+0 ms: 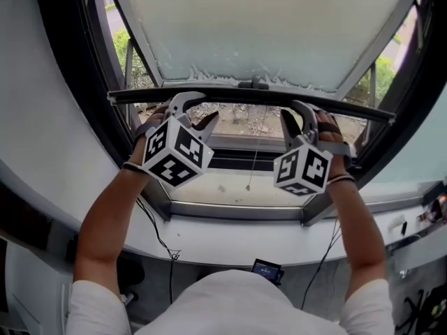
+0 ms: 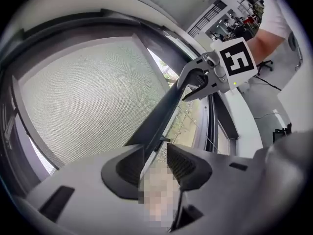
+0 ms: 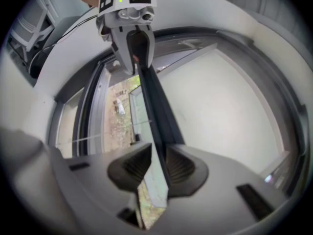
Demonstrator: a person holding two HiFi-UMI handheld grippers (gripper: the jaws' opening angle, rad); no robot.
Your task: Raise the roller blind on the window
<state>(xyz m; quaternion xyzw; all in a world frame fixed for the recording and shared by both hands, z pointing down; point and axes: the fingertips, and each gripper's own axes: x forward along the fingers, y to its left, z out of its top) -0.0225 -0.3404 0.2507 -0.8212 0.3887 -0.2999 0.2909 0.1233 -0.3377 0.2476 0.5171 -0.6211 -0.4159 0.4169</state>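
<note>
**Both grippers clamped on the blind's bottom bar**

The left gripper point(image 2: 155, 153) has its jaws nearly together on the bottom bar point(image 1: 251, 98), which passes between the pads. The right gripper point(image 3: 157, 153) pinches the same bar likewise. The one bar lies level, its long axis running left to right across the window, low above the sill point(image 1: 230, 195). The single roller blind point(image 1: 265, 26) hangs above it. Both forearms reach forward, the two grippers side by side with their jaws pointing at the glass.
</note>
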